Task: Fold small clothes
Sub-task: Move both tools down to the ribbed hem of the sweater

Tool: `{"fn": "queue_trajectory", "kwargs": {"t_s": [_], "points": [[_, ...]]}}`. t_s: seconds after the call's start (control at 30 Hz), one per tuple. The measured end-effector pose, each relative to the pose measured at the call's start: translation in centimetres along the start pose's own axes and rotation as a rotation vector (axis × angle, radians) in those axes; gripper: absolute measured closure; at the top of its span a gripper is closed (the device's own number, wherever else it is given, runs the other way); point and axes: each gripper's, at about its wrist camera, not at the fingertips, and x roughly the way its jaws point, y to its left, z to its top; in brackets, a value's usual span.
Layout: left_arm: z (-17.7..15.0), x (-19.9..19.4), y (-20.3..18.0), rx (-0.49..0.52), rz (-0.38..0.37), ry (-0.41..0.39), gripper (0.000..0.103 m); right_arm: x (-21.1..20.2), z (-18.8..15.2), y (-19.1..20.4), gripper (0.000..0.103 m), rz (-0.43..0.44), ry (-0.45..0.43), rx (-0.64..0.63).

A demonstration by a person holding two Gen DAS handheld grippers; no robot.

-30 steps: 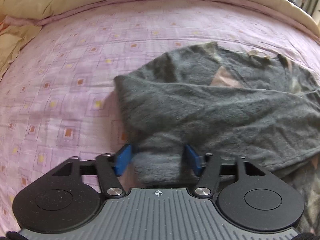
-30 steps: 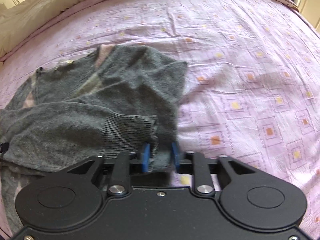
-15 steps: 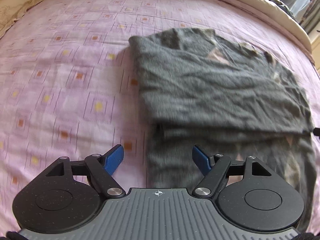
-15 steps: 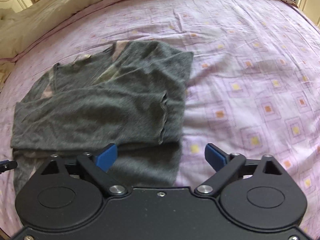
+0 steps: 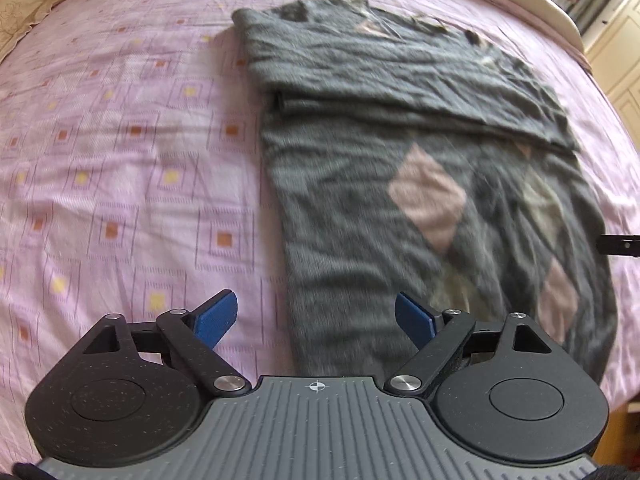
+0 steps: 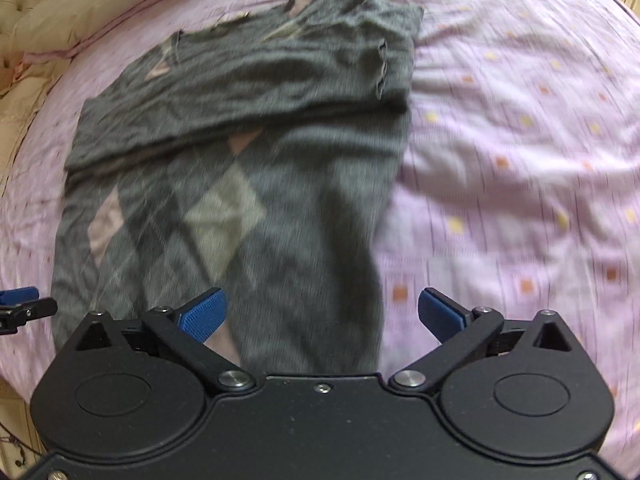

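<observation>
A grey sweater (image 5: 360,184) with pink and beige diamonds lay flat on the pink bedsheet (image 5: 120,160), its sleeves folded across the chest near the collar. The left gripper (image 5: 316,320) hung over the sweater's near left edge, jaws spread wide and holding nothing. The right gripper (image 6: 320,312) hung over the near right edge, jaws likewise wide and empty. A cream quilt (image 6: 80,4) lay along the far side of the bed.
</observation>
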Motion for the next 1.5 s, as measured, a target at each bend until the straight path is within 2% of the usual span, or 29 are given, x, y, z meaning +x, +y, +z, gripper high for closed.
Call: {"fn": "queue_trajectory", "kwargs": {"t_s": [0.4, 0.67, 0.83, 1.07, 1.37, 1.5], "points": [[-5.2, -0.2, -0.1, 0.078, -0.056, 0.063, 0.017, -0.7, -7.7, 1.3, 0.001, 0.002, 0.063, 0.034], [-7.1, 0.0, -0.8, 0.07, -0.051, 0.074, 0.017, 0.1, -9.6, 1.5, 0.001, 0.036, 0.102, 0.01], [-8.1, 0.1, -1.6, 0.038, -0.038, 0.071, 0.016, 0.9, -10.3, 1.7, 0.0, 0.057, 0.113, -0.064], [-8.7, 0.8, -3.2, 0.07, 0.025, 0.057, 0.001, 0.5, -10.9, 0.8, 0.0, 0.115, 0.066, -0.084], [-9.3, 1.6, -4.6, 0.021, 0.14, -0.002, 0.0, -0.2, -11.6, -0.4, 0.0, 0.186, 0.024, -0.121], [-8.9, 1.6, -4.6, 0.003, 0.146, 0.022, 0.0, -0.3, -12.0, -0.4, 0.0, 0.19, -0.007, -0.123]]}}
